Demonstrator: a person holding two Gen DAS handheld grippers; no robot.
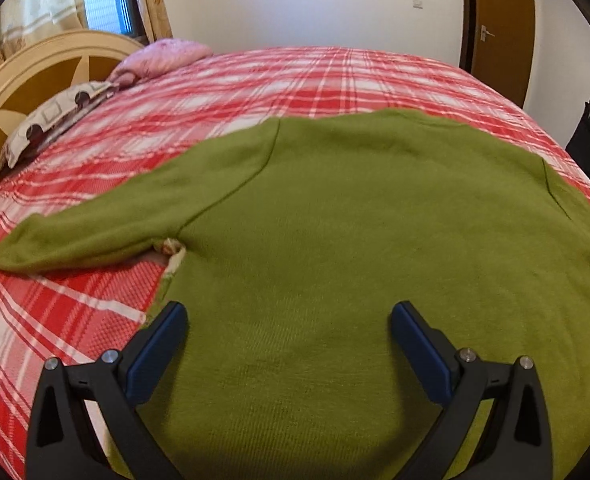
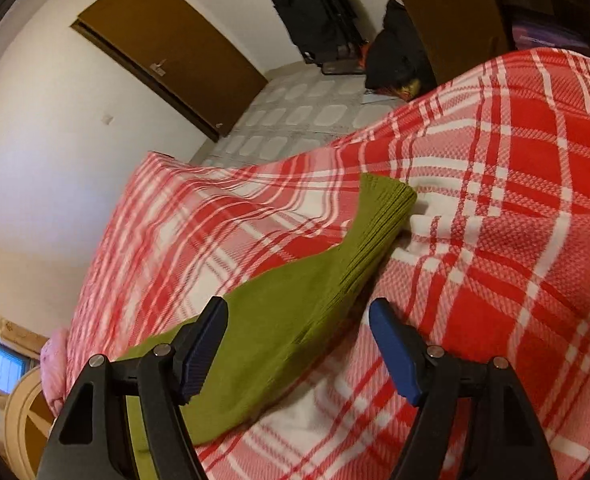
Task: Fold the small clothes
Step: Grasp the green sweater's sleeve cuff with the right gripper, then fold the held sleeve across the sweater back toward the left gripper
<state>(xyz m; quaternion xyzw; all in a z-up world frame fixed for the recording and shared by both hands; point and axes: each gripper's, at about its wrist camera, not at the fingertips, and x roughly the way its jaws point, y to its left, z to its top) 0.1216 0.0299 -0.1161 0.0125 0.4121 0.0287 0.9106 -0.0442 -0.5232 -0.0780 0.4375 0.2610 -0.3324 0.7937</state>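
Note:
A green knit sweater (image 1: pixel 355 216) lies flat on the red and white plaid bed cover (image 1: pixel 255 80), its left sleeve (image 1: pixel 95 220) stretched out to the left. My left gripper (image 1: pixel 289 318) is open and empty, just above the sweater's lower body. In the right wrist view the sweater's other sleeve (image 2: pixel 295 292) lies on the cover, its ribbed cuff (image 2: pixel 383 216) pointing away. My right gripper (image 2: pixel 299 316) is open and empty, with the sleeve lying between and beyond its fingers.
Pillows (image 1: pixel 55 116) and a pink cushion (image 1: pixel 163 56) lie by the cream headboard (image 1: pixel 35 64) at the far left. A brown door (image 1: pixel 499 28) stands in the far wall. Black bags (image 2: pixel 315 12) stand on the tiled floor (image 2: pixel 295 120) past the bed's edge.

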